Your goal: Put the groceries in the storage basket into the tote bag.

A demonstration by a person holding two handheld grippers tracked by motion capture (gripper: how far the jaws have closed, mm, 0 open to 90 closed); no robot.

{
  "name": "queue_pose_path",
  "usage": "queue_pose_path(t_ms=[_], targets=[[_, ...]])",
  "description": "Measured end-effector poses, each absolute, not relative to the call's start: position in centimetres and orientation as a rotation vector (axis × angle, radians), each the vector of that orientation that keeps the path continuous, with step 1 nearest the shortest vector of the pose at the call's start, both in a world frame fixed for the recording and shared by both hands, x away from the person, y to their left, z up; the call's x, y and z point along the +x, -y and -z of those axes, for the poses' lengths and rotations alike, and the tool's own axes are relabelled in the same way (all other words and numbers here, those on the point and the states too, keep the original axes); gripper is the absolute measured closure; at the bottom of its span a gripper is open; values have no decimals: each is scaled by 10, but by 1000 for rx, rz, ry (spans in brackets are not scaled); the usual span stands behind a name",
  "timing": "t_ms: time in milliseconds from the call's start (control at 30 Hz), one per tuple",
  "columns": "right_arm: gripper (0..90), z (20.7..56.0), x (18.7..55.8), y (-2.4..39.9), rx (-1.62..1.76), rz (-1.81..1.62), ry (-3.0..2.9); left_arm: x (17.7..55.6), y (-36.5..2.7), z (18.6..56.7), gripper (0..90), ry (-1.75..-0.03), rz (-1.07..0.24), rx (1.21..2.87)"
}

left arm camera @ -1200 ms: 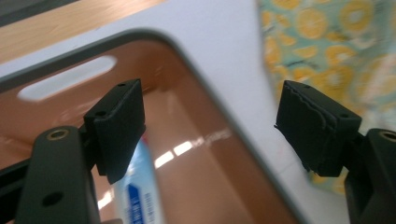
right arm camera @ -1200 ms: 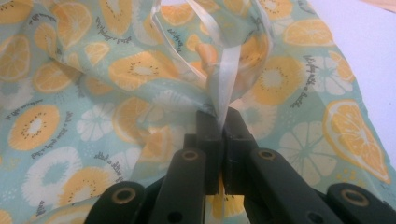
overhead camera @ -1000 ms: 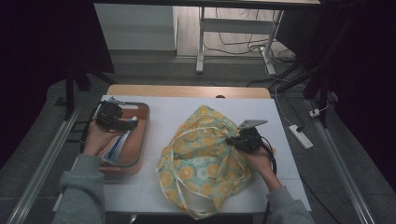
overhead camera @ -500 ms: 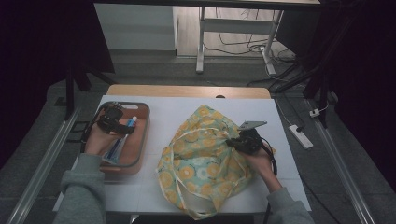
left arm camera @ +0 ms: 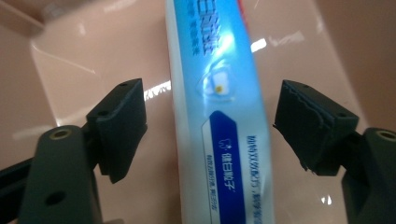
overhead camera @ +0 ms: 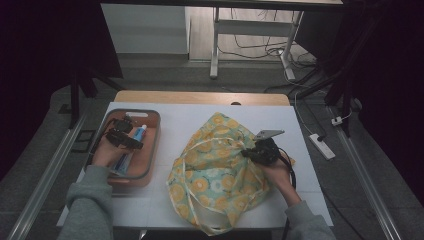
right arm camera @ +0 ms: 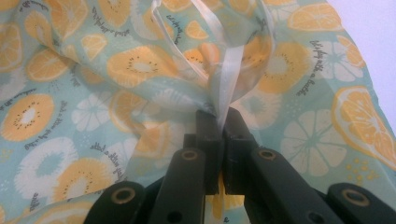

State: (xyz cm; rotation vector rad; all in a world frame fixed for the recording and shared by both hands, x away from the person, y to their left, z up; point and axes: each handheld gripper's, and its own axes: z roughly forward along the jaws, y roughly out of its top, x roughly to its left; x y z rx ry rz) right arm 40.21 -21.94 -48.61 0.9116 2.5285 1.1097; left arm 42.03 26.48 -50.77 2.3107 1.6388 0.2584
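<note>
A blue-and-white toothpaste tube lies in a brown tray at the table's left. My left gripper is low over it with one jaw on each side of the tube. The jaws have just been closing a little, but the pads stand clear of the tube, so the gripper is open. In the high view this gripper hangs above the tube. A green bag with an orange-slice print lies at the middle. My right gripper is shut on the bag's pale strap at the bag's right side.
The white tabletop ends at a wooden far edge. A power strip and cables lie on the floor to the right. A metal rail runs along the left side.
My left gripper has sunk lower into the tray, down over the toothpaste tube. The right gripper and the bag have kept still.
</note>
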Motion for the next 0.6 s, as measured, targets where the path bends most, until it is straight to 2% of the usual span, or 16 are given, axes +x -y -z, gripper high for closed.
queue_pose_path(t_ms=[200,400,600], targets=[[871,486,402,220,909,-1109,-2525,422,-266,512,330,-1662,-232,2312],[871,486,402,220,911,-1106,-2523,421,-268,511,463,-1670,-197,2290],[869,485,402,220,915,-1097,-2523,420,-265,508,539,-1667,-221,2321]])
